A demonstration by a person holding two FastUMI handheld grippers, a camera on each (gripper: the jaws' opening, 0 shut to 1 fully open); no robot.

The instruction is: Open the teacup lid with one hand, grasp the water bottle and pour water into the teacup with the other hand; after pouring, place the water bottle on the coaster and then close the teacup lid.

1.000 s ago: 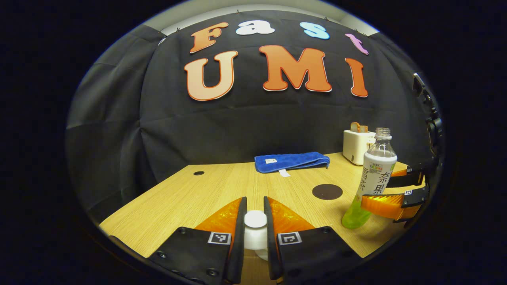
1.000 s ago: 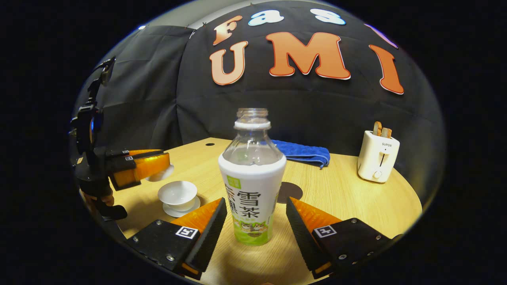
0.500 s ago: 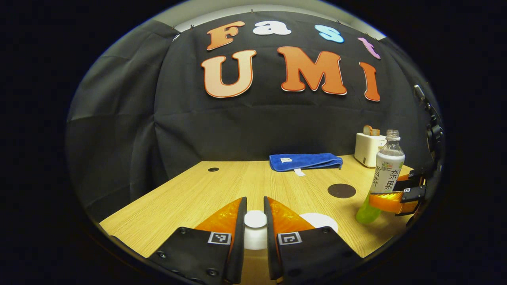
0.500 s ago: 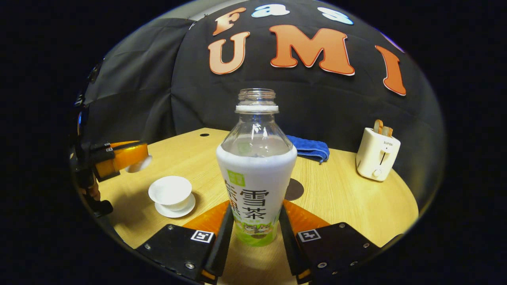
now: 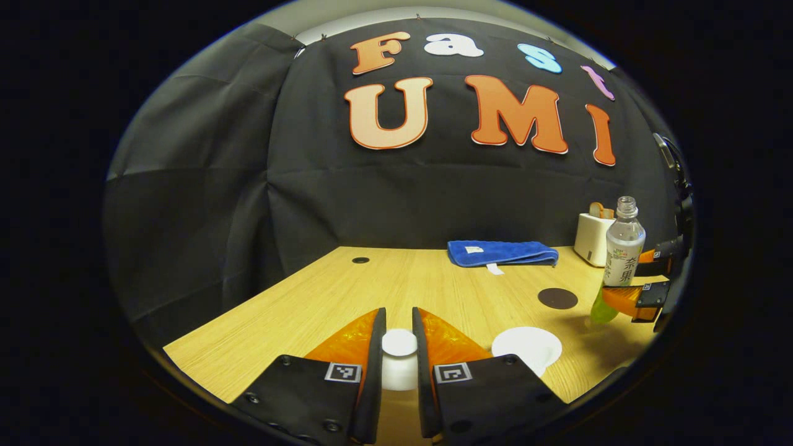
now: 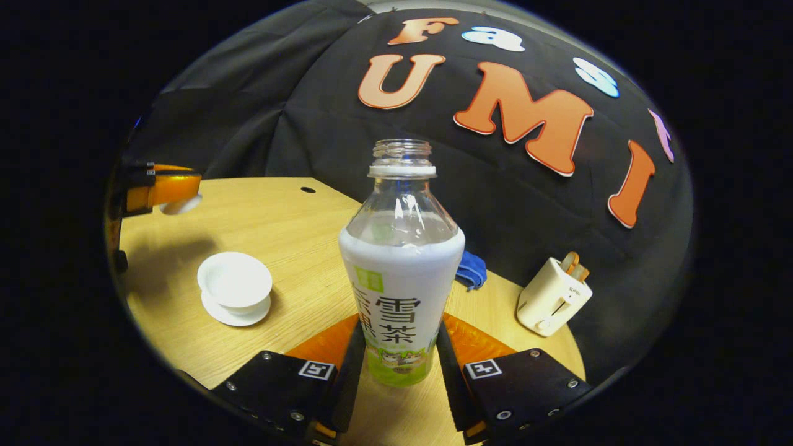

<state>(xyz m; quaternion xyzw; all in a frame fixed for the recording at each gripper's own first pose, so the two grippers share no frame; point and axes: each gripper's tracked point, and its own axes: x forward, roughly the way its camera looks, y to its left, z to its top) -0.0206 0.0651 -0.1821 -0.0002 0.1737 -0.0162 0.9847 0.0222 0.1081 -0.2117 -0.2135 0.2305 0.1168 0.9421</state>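
Note:
My left gripper [image 5: 399, 347] is shut on the white teacup lid [image 5: 399, 342], held in the air to the left of the cup. The open white teacup [image 5: 526, 347] [image 6: 234, 286] stands on its saucer [image 6: 234, 313] on the wooden table. My right gripper [image 6: 399, 365] is shut on the uncapped water bottle [image 6: 401, 272], low on its label, lifted off the table and tilted left. In the left gripper view the bottle [image 5: 621, 257] and the right gripper [image 5: 632, 297] hang at the far right. The dark round coaster [image 5: 557, 298] lies beyond the cup.
A folded blue towel [image 5: 502, 253] lies at the back of the wooden table [image 5: 347, 297]. A white toaster [image 6: 553, 297] with bread slices stands at the back right. A small dark hole [image 5: 360, 260] is near the table's far left edge.
The right gripper has closed on the bottle, lifted it and tilted it toward the left. The left gripper has carried the lid further left, away from the cup.

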